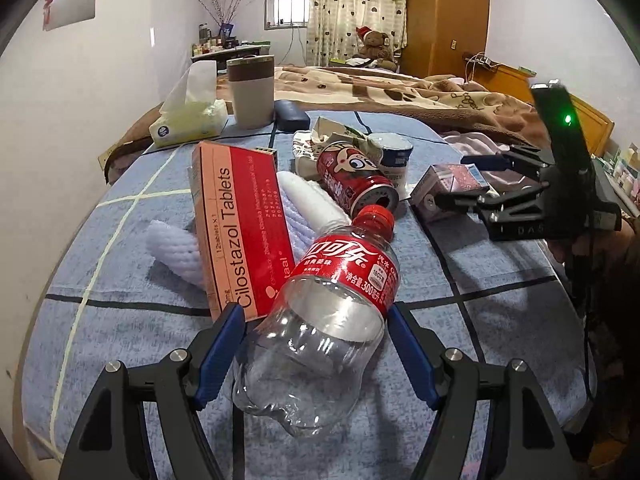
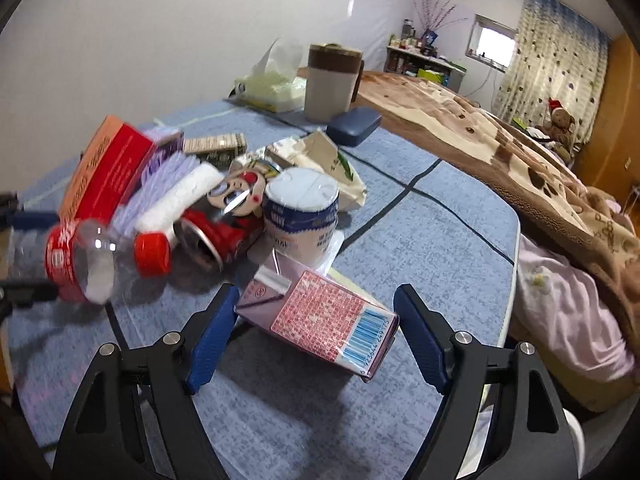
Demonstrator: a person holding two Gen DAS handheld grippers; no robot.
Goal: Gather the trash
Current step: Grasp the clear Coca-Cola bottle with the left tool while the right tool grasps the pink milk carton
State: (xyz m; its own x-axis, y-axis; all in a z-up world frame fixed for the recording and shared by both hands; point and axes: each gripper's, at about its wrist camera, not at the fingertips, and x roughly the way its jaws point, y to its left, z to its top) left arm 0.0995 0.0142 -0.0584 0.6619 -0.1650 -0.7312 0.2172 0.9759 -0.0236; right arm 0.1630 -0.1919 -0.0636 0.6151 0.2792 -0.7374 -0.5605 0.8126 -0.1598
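An empty clear cola bottle [image 1: 320, 320] with a red cap and label lies between the fingers of my left gripper [image 1: 316, 344], which is open around its body; it also shows in the right wrist view [image 2: 84, 260]. My right gripper [image 2: 316, 328] is open around a pink drink carton [image 2: 328, 320], also seen in the left wrist view [image 1: 448, 188]. A red can [image 1: 352, 180], a white yogurt cup [image 2: 300, 212], a red tablet box [image 1: 240, 232] and a crumpled paper carton [image 2: 320, 160] lie in a pile on the blue cloth.
A tissue pack [image 1: 188, 120], a beige lidded cup [image 1: 252, 92] and a dark case [image 1: 292, 114] stand at the table's far side. A rolled white and lilac towel [image 1: 304, 208] lies in the pile. A bed with a brown blanket [image 2: 520, 152] runs along the right.
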